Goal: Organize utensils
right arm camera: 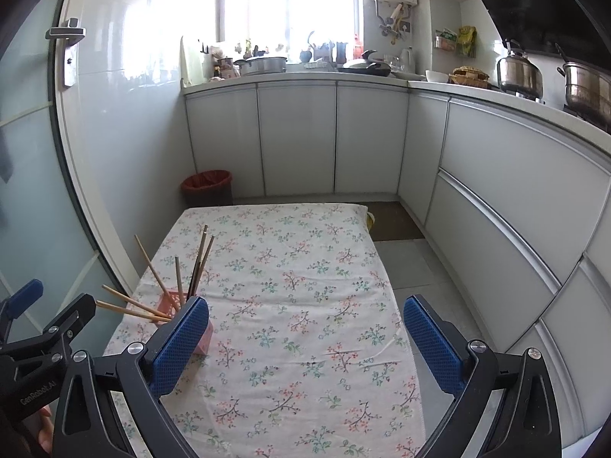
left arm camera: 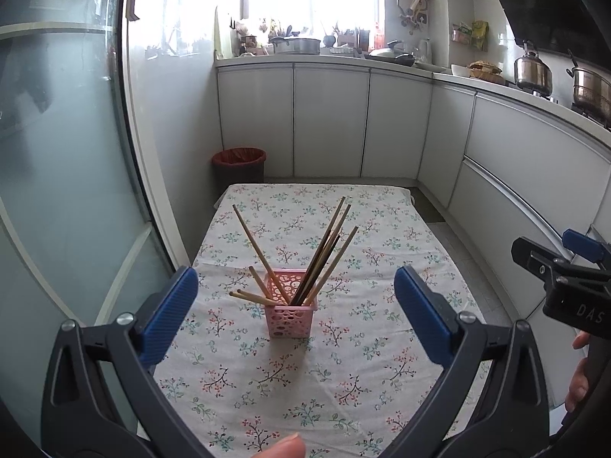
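While both the left gripper (left arm camera: 296, 311) and the right gripper (right arm camera: 305, 347) hang wide apart and empty over the tabletop's (left arm camera: 343, 362) near edge, the pink basket (left arm camera: 291, 313) stands mid-table, chopsticks (left arm camera: 324, 252) fanned upright inside.

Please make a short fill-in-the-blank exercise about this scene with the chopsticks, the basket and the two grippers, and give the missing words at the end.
1. The chopsticks stand in a small basket whose colour is ____.
2. The jaws of the left gripper are ____ and hold nothing.
3. The tablecloth has a ____ pattern.
4. The right gripper has its jaws open, and the basket lies on its ____ side.

Missing words: pink; open; floral; left
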A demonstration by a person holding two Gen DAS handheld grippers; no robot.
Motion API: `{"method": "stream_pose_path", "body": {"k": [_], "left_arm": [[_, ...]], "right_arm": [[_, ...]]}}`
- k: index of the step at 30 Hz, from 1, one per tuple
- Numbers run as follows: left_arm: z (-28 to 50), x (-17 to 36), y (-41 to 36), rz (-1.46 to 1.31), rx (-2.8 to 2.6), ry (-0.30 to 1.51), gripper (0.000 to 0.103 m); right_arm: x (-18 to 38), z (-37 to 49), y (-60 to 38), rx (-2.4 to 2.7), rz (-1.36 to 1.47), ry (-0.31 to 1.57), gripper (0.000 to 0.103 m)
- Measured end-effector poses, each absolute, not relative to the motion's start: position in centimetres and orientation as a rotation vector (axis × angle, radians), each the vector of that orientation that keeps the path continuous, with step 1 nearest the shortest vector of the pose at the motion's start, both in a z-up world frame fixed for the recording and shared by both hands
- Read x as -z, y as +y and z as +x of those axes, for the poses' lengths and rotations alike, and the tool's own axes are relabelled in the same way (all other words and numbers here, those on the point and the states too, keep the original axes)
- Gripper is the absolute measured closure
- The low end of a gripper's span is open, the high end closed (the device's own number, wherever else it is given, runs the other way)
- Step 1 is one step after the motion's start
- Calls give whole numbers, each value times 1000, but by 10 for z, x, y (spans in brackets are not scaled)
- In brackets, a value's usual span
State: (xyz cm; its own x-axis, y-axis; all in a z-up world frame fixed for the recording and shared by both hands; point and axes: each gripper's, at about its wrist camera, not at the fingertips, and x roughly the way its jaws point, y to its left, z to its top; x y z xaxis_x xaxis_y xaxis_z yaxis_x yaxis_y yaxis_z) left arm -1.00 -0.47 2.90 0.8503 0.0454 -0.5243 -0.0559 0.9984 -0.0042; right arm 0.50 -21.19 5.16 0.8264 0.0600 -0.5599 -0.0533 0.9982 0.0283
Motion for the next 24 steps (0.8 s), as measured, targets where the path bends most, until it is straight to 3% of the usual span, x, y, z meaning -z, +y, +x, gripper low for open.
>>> {"method": "stream_pose_path", "body": {"k": [24], "left_arm": [[-12, -31, -8, -10, -79, 544, 1]], "right_arm": [[-51, 4, -214, -55, 14, 594, 0]]}}
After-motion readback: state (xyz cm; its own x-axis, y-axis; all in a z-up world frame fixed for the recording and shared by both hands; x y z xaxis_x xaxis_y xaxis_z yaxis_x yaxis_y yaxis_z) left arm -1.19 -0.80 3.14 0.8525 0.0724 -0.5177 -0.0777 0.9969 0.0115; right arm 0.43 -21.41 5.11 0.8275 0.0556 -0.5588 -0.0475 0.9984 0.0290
